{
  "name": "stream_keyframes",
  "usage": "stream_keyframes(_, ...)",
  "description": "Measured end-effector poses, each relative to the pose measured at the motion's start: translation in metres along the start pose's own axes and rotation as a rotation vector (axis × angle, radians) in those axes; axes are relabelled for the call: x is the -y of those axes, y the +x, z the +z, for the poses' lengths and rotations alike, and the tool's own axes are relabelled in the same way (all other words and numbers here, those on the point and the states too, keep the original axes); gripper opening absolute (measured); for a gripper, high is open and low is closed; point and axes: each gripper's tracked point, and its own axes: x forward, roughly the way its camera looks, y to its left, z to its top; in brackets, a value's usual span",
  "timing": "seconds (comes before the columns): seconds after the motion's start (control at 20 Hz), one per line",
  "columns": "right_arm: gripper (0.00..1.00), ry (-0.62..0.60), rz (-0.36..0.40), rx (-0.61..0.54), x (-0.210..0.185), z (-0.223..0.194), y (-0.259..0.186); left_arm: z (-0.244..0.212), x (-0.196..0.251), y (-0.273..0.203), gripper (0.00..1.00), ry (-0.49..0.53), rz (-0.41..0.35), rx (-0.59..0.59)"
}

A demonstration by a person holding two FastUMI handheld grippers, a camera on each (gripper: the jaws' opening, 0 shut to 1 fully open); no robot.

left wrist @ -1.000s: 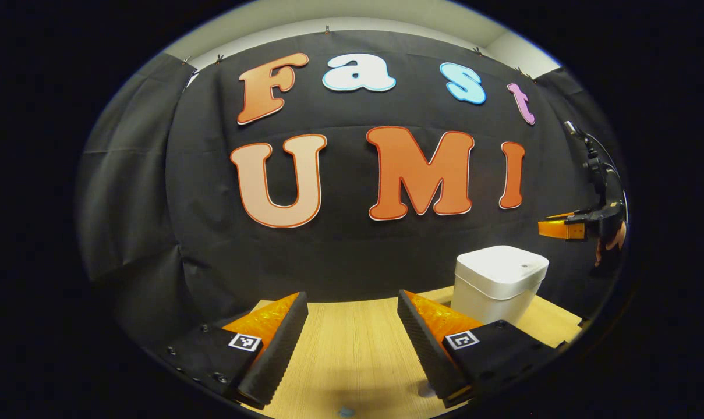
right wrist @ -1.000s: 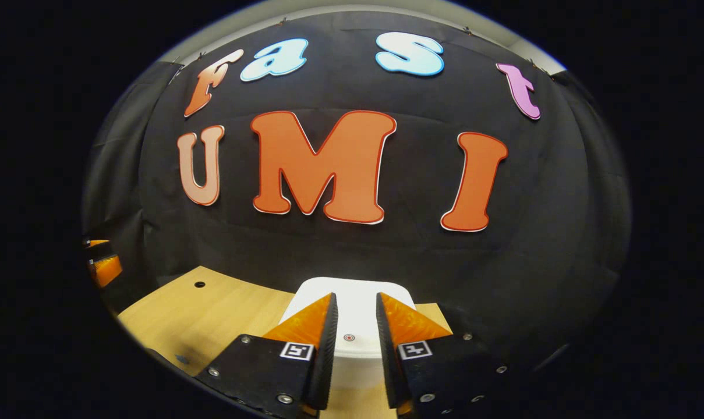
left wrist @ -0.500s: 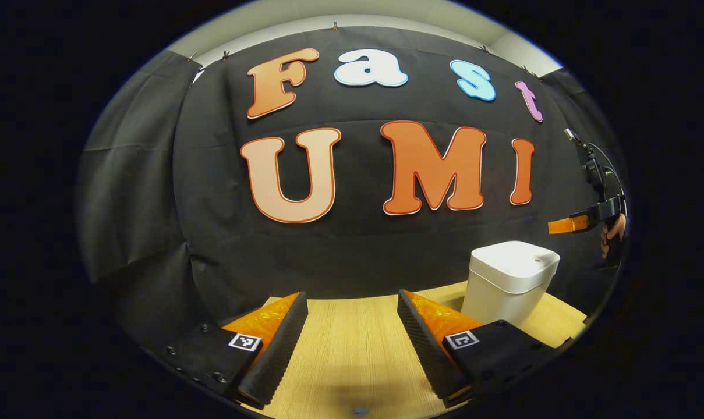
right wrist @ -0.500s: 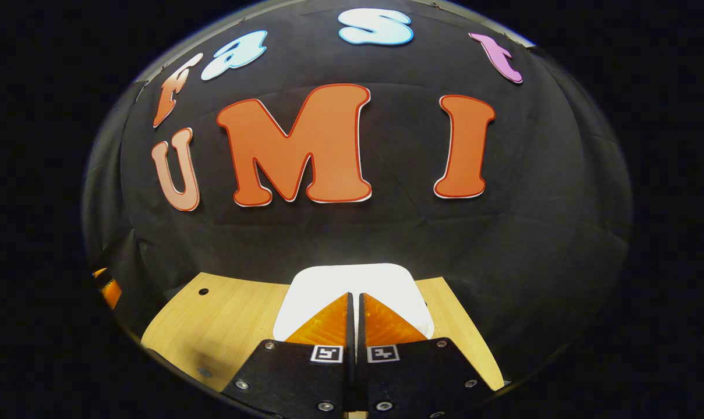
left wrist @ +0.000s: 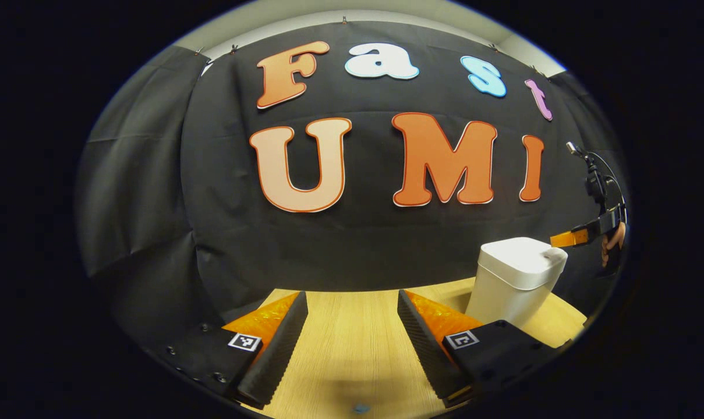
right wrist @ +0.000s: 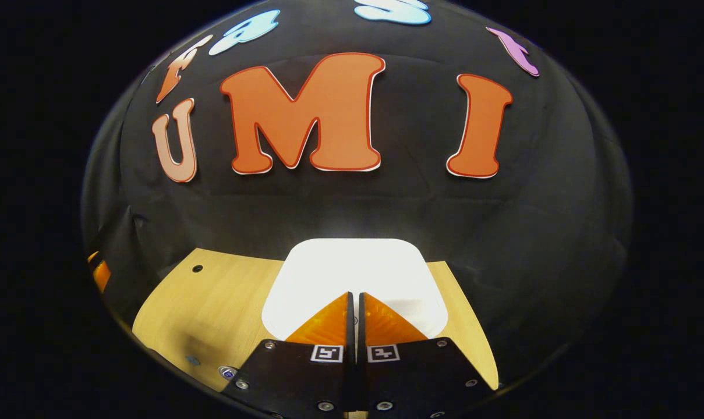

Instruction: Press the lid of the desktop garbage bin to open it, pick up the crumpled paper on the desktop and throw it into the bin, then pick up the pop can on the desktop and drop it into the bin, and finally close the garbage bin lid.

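Left gripper view: the left gripper (left wrist: 352, 326) hangs low over the wooden desktop (left wrist: 352, 361), its 2 fingers well apart with nothing between them. At far right stands the white garbage bin (left wrist: 517, 279), its lid (left wrist: 523, 255) down and flat. The right gripper (left wrist: 561, 239), held by a hand (left wrist: 612, 241), has its tip just above the lid's near-right corner; whether it touches I cannot tell.

Right gripper view: the right gripper (right wrist: 354, 299) has its 2 fingers pressed together on nothing, pointing down at the near middle of the lid (right wrist: 354, 273), which lies shut.

A shut lid fits either the opening press or the final closing, and neither crumpled paper nor can settles it. Either way, the press likely goes best straight down on the lid's near edge, firm but short, fingers kept together, so the light bin does not slide.
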Motion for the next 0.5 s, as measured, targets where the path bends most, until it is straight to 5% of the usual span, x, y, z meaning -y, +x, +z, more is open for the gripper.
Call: stream_keyframes(0.5, 0.01, -0.003, 0.001, -0.055, -0.002, -0.016, 0.018, -0.012, -0.004, 0.004, 0.99, -0.001, 0.011, -0.034)
